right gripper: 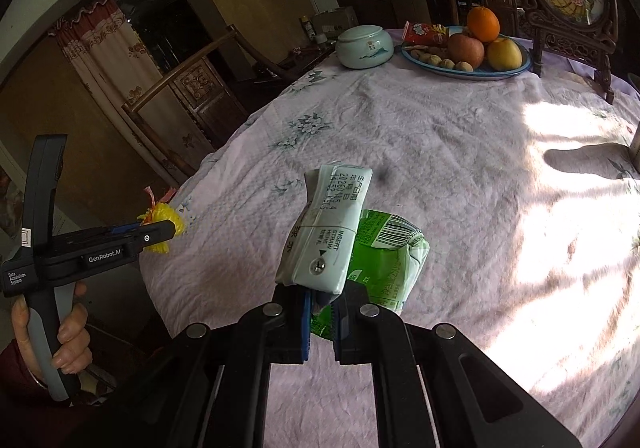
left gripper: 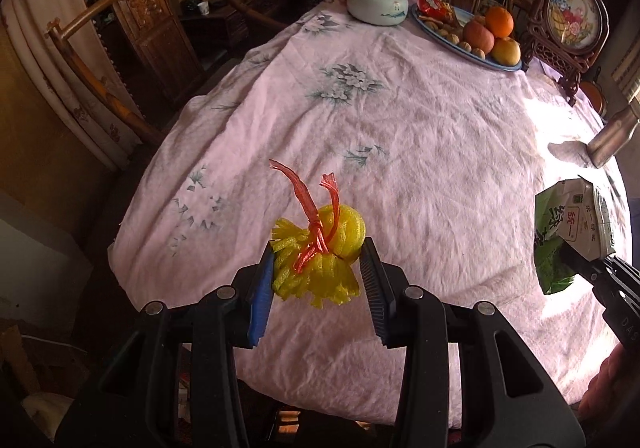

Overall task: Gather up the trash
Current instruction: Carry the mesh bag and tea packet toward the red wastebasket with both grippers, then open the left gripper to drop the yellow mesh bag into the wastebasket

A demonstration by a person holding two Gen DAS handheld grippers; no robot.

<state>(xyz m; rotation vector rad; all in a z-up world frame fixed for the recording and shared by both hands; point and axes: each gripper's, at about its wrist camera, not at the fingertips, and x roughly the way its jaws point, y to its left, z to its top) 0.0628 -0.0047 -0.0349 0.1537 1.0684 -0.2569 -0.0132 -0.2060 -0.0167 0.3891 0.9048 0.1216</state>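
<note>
My left gripper (left gripper: 318, 268) is shut on a yellow foam fruit net (left gripper: 320, 256) tied with a red plastic strip, held above the pink tablecloth (left gripper: 400, 135). The same net (right gripper: 166, 221) shows at the left gripper's tip (right gripper: 168, 232) in the right wrist view, with a hand (right gripper: 70, 332) on its handle. My right gripper (right gripper: 322, 300) is shut on a crushed green and white drink carton (right gripper: 332, 236), lifted over the table. That carton (left gripper: 572, 232) and the right gripper (left gripper: 576, 262) appear at the right edge of the left wrist view.
At the table's far side stand a lidded white ceramic jar (left gripper: 376, 1), a blue plate (left gripper: 504, 65) with fruit, nuts and a snack packet, and a carved framed ornament (left gripper: 568, 23). A metal bottle (left gripper: 612, 135) leans at the right edge. Wooden chairs (left gripper: 140, 31) stand to the left.
</note>
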